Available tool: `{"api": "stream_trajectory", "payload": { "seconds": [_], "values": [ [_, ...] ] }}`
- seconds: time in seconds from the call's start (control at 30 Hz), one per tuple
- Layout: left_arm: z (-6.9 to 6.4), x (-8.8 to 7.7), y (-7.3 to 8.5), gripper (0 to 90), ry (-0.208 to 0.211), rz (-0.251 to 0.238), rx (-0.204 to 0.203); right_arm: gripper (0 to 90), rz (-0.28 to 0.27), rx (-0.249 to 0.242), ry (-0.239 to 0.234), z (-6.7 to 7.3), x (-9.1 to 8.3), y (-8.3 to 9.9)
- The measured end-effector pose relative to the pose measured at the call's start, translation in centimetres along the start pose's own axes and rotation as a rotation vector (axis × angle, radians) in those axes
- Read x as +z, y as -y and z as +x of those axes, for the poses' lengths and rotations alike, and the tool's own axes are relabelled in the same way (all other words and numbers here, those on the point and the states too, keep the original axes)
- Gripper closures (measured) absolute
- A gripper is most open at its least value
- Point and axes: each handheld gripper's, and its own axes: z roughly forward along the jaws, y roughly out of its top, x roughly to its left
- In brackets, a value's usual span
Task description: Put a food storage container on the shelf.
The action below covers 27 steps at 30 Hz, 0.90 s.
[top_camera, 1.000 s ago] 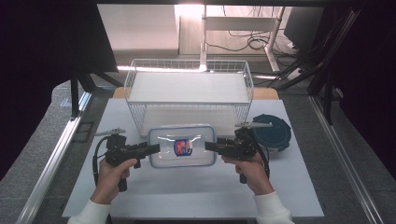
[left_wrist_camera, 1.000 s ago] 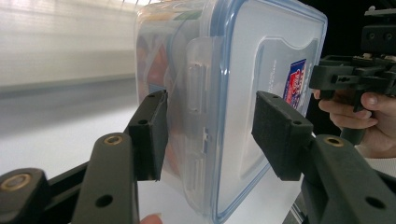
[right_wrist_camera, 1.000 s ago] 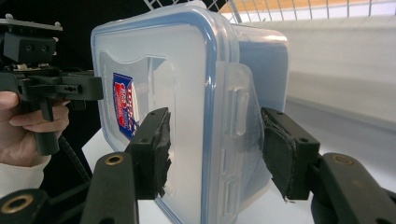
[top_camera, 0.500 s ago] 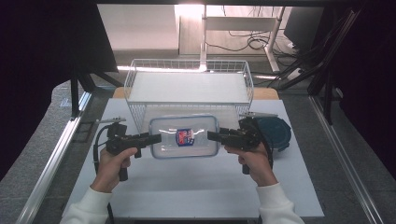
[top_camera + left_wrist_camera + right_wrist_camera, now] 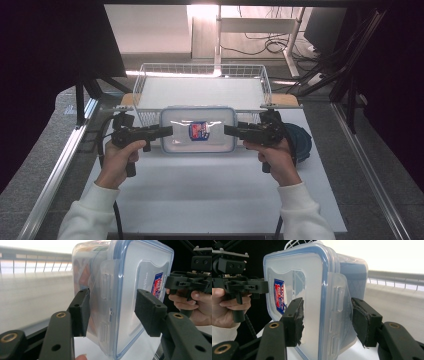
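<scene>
Clamping lidded container [image 5: 199, 130] at both short ends: left gripper [image 5: 167, 131], right gripper [image 5: 229, 131]. Keeping lid level, matching both hands, clearing wire basket [image 5: 202, 70] rim.

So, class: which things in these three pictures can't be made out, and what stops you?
- Container contents: both gripper views, blurred by its cloudy walls.
- Label wording: high view, too small; right gripper view, seen at a slant.
- Dark blue object: high view, mostly behind the right gripper and hand.
- Basket front wall: high view, behind the container.
</scene>
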Motion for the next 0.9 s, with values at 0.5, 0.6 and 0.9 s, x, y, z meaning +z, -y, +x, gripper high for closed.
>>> {"api": "stream_trajectory", "payload": {
  "seconds": [0.5,0.6,0.9],
  "values": [
    [-0.7,0.3,-3.4,46.9,0.010,-0.007,0.018,45.2,-0.022,-0.012,0.011,0.1,-0.9,-3.1],
    [-0.5,0.4,-4.1,46.9,0.017,-0.008,0.021,45.2,-0.018,-0.016,0.017,0.1,-1.0,-3.8],
    [-0.5,0.3,-6.3,46.9,0.028,-0.015,0.028,45.4,-0.029,-0.028,0.023,0.3,-1.0,-6.0]
  ]
}}
